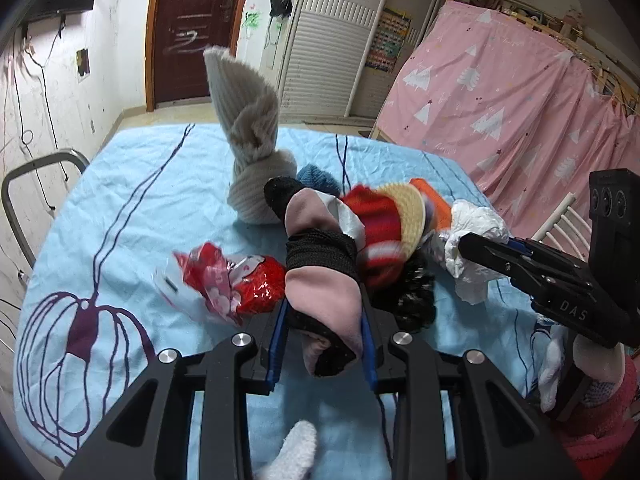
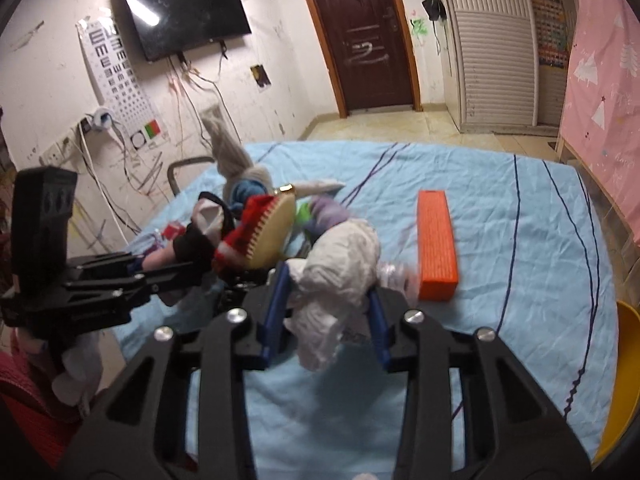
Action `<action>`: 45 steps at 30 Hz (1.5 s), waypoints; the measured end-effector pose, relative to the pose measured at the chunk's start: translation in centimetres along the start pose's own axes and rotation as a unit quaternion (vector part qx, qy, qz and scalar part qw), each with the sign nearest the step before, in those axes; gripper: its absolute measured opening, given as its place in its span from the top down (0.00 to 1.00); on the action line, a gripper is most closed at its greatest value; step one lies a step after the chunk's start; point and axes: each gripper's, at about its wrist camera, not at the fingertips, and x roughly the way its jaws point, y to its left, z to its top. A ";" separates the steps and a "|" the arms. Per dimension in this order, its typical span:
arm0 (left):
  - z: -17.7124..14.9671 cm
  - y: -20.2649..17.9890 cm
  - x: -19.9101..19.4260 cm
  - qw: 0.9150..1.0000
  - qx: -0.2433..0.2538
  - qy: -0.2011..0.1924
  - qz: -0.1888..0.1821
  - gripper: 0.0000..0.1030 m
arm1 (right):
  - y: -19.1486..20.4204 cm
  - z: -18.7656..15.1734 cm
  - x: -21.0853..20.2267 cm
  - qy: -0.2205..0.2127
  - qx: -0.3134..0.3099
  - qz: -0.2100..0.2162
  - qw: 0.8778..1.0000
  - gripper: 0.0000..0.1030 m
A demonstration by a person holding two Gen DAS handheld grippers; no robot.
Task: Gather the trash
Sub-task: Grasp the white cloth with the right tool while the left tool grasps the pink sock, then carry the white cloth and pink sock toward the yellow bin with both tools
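Nearest the lens, at lower centre of the right wrist view, a crumpled white bag [image 2: 340, 276] is pinched between the right gripper [image 2: 328, 300] fingers. It is judged light, soft and slippery, best gripped at its bunched middle. A pink-and-black sock [image 1: 320, 276] is clamped in the left gripper [image 1: 324, 340] above the blue-sheeted worktop [image 1: 160, 208]; a red wrapper [image 1: 256, 284] lies left of it.

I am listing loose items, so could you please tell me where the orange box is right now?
In the right wrist view the orange box lies flat on the blue sheet, just right of the crumpled white tissue held in the right gripper.
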 end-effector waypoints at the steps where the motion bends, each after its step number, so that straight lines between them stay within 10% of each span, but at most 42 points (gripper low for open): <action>1: -0.1 -0.3 -0.5 1.000 0.003 -0.003 -0.002 0.79 | -0.1 0.0 -0.1 -0.001 0.000 0.001 1.000 0.66; 15: 1.7 -3.2 -4.6 0.997 0.045 -0.068 -0.003 0.78 | -3.6 0.2 -4.6 -0.070 0.070 0.055 0.994 0.66; 45: 2.7 -6.9 0.5 0.995 0.098 -0.028 0.005 0.73 | -7.6 -0.9 -7.4 -0.096 0.100 0.001 0.990 0.66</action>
